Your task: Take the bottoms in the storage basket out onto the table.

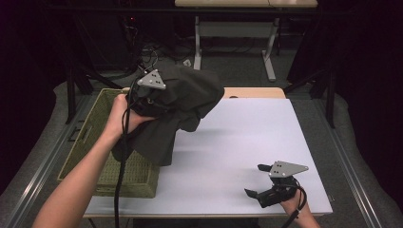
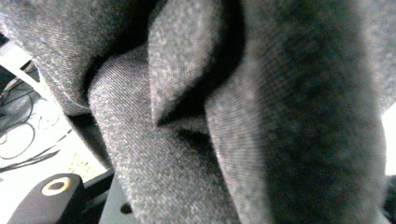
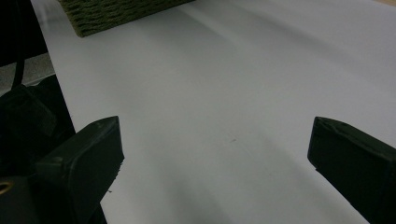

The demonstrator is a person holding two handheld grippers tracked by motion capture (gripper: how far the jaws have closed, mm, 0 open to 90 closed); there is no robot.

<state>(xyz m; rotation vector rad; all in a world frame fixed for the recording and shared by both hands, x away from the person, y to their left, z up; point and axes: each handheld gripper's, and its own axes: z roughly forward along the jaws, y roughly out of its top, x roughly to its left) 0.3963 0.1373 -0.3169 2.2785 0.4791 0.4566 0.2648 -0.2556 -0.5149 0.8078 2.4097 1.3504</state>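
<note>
Two grippers — left gripper [image 1: 148, 102] fingers gripping dark cloth [image 1: 187, 102] above basket [image 1: 90, 137], right gripper [image 1: 259, 180] fingers wide.

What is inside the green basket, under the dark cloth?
The basket shows only bare woven bottom near its front. The cloth, lifted by the left gripper, hangs over the basket's right part, so what lies there is covered.

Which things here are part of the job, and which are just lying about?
In the job:
dark grey garment, held up by the left gripper
green woven basket
right gripper, open, idle

Lying about:
floor cables
far desk
</note>
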